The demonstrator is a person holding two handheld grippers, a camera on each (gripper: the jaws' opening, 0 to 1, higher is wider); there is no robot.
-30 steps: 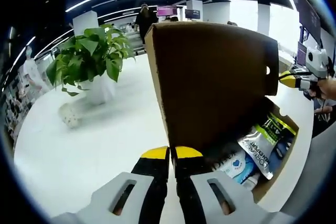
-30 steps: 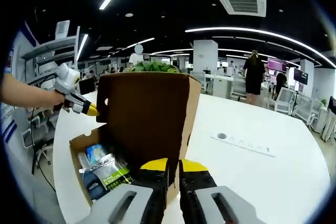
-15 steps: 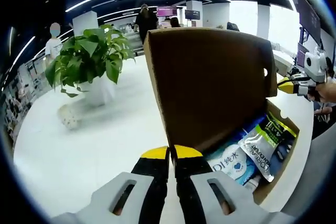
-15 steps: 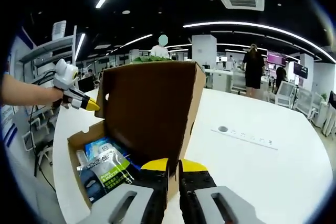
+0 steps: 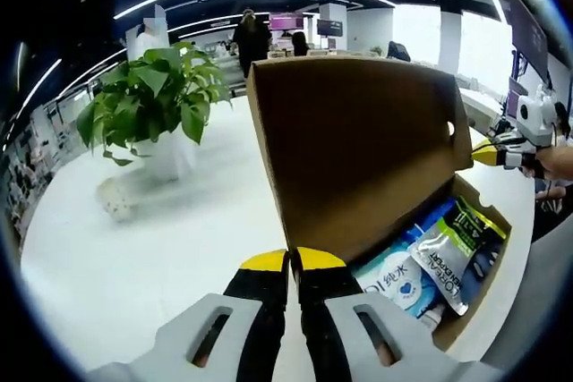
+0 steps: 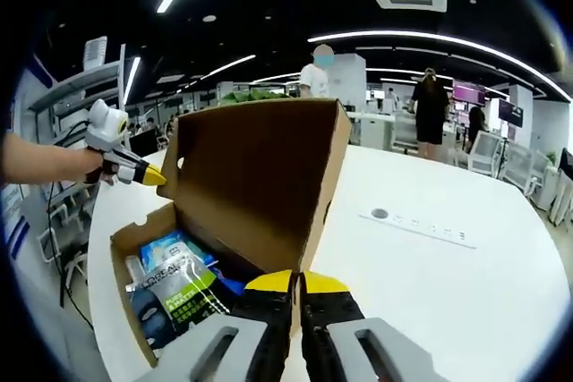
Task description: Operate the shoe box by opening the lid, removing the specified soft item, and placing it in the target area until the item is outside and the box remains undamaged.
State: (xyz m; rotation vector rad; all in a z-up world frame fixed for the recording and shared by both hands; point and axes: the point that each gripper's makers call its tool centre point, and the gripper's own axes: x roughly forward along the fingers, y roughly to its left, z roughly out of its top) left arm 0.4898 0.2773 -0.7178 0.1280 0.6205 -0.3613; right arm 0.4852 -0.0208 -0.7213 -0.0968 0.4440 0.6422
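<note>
One white table (image 6: 448,292), potted plant (image 5: 152,96), open shoe box (image 6: 260,176), bright office.

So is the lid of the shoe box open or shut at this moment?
Open. The lid stands raised above the shoe box, and the packets inside are exposed. Each claw is closed on a lid corner.

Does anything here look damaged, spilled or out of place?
Nothing stands out. The box sits on the white table with its lid lifted and no tears or crushing visible. The pouches lie inside, none spilled. Each gripper, left and right, has its jaws shut on a lid edge.
</note>
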